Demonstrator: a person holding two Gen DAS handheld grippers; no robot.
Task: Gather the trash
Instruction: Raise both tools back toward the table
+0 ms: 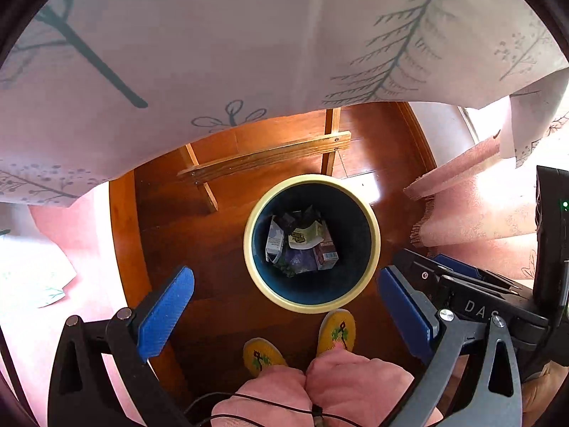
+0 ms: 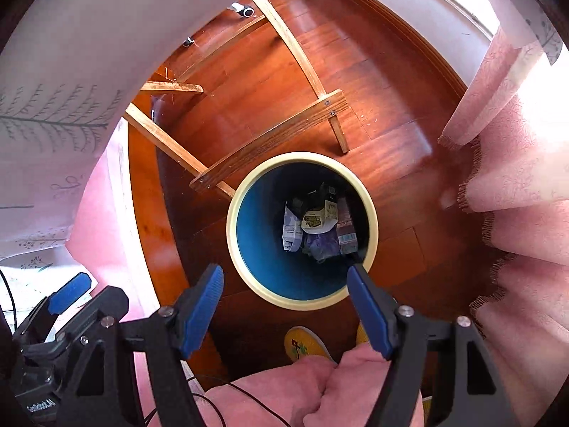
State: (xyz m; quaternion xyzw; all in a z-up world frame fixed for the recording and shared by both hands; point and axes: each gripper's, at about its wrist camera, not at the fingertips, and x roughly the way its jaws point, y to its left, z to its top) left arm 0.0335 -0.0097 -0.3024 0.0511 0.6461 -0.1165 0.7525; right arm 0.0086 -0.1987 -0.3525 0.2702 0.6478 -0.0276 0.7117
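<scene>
Both claws hang over the bin, and both are empty. The left claw stands wide apart with nothing between its blue pads; the right claw gapes too, clear of everything. Down in the blue bin on the wooden floor lies the trash: cartons, wrappers, crumpled paper at the bottom. Yellow slippers stand just beside the rim.

a glossy reddish-brown wooden floor reflects bright daylight. a pale cloth printed with grey branches overhangs light wooden bench legs and a crossbar. pink fringed curtains hang at the right, strongly lit, beside a white wall.
</scene>
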